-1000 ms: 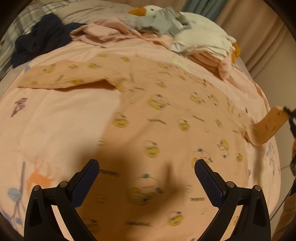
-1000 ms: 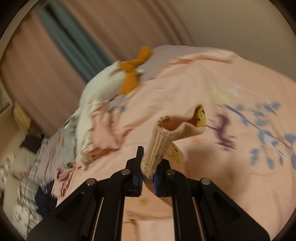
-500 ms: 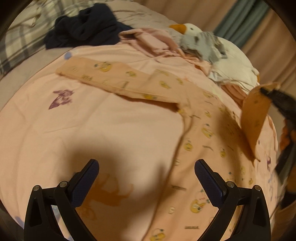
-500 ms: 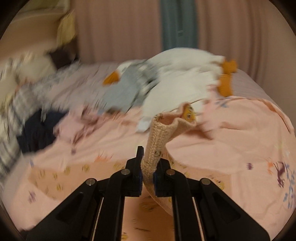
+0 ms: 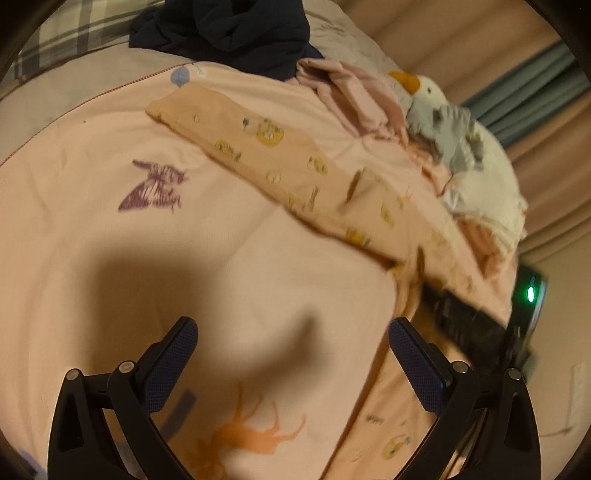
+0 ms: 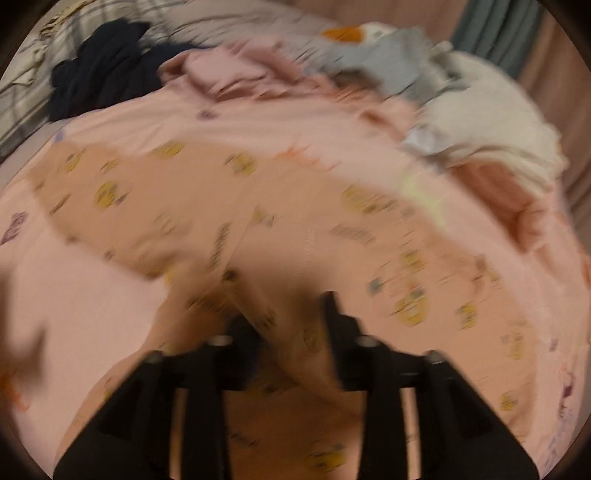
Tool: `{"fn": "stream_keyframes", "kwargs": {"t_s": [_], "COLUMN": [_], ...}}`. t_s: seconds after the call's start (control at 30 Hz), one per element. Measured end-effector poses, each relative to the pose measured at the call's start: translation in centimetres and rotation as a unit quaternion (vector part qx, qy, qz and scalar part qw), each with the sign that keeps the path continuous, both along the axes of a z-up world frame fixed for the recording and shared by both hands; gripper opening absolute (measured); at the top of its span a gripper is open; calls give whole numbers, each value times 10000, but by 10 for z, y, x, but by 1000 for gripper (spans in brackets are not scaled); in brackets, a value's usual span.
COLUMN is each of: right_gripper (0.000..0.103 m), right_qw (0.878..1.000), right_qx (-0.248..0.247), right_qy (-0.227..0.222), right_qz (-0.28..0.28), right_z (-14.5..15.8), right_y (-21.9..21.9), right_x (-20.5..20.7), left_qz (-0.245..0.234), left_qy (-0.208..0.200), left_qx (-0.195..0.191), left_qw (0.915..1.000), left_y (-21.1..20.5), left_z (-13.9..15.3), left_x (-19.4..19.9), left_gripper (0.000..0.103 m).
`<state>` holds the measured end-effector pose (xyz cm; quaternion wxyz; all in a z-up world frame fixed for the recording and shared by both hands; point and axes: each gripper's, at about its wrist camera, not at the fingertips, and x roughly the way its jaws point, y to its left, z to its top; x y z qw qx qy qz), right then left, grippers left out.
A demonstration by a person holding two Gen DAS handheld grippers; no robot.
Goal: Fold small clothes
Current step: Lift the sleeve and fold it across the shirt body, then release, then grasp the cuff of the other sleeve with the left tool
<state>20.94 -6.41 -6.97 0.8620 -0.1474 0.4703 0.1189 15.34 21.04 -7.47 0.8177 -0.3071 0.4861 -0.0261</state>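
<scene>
A peach shirt with yellow cartoon prints point(image 6: 332, 229) lies spread on the pink bed sheet point(image 5: 92, 229). Its long left sleeve point(image 5: 266, 155) stretches out toward the far left. My right gripper point(image 6: 290, 317) hangs low over the shirt's body, and its jaws are opening. The other sleeve point(image 6: 295, 343) lies folded inward between the jaws, which no longer pinch it; this view is blurred. My left gripper point(image 5: 291, 332) is open and holds nothing, above bare sheet just left of the shirt's edge. The right gripper's dark body point(image 5: 465, 325) shows at the right of the left wrist view.
A navy garment point(image 5: 229, 29) and a heap of pink clothes point(image 5: 351, 96) lie at the far side of the bed. A white goose plush in grey point(image 5: 454, 147) rests beyond the shirt. Plaid bedding point(image 5: 55, 40) sits far left, curtains point(image 5: 517, 99) behind.
The right gripper swung the sleeve across and down onto the shirt's body, and its jaws went from shut on the cuff to apart. The left gripper slid left off the shirt, still open.
</scene>
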Motion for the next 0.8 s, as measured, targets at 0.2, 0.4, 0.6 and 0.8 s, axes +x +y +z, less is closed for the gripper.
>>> {"fn": "stream_keyframes", "kwargs": {"t_s": [0.2,0.4,0.6,0.8], "right_gripper": [72,25,21,23], "right_qw": [9766,9731,9742,9767], "right_qx": [2151,2214,2194,2135], "right_qy": [-40,195,446,197], "right_qz": [-81,-612,-297,-134], "right_z": [44,20,-15,3], "right_y": [-48,-54,-20,-24], "right_x": [-8,9,12,-1], "left_qz": [336,664,883,1272], "left_qy": [-70,-203,-497,-612], "left_qx": [-732,-1387,-2186,-2651], "left_qw": [9967,9879,9705,9538], "left_y": [34,63,88,103], "left_z": [-1,-5,-16,-37], "left_x": [16,25,42,69], "left_gripper": [102,102,102,102]}}
